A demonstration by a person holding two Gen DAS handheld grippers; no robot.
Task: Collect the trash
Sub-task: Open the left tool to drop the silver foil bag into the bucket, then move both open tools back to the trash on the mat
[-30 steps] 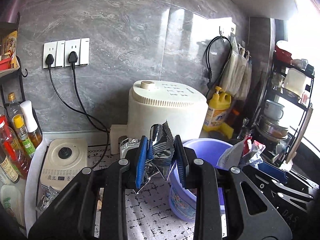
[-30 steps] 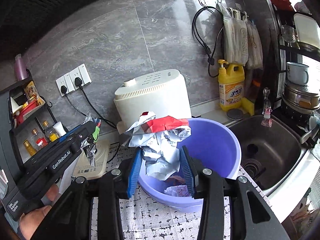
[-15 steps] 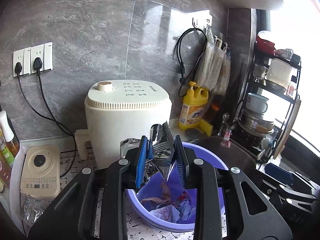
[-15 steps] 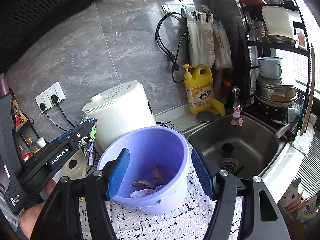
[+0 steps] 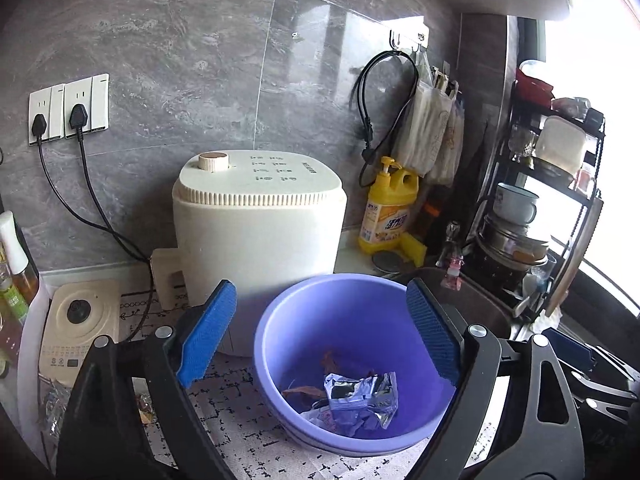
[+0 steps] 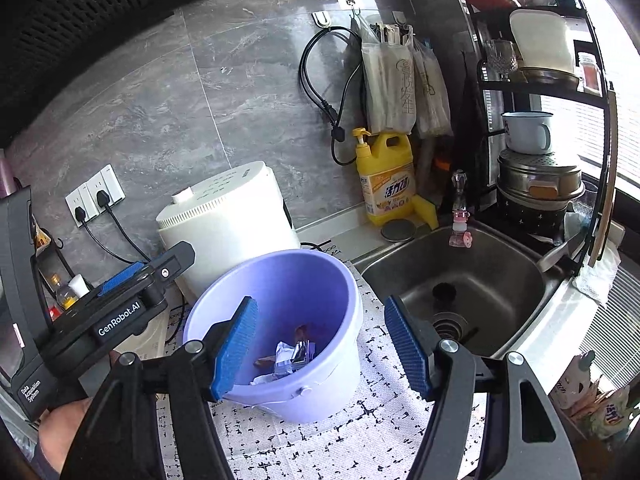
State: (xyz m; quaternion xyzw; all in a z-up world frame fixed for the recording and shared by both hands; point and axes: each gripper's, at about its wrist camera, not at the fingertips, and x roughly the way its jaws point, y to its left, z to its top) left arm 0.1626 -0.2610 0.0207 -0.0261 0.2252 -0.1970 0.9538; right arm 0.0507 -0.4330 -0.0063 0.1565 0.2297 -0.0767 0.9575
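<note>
Above the purple bucket [image 5: 352, 360], left gripper [image 5: 320, 332] and right gripper [image 6: 320, 348] hover, jaws wide, empty.

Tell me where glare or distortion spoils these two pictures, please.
Left wrist view: the window at the right is blown out white, the wall bends with the fisheye, and the bucket stays sharp. Right wrist view: the same white glare at the upper right, dark corners, and a clearly lit sink.

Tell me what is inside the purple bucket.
The purple bucket holds a crumpled silver wrapper, white paper scraps and some brown bits. Whatever lies beneath that pile is covered.
</note>
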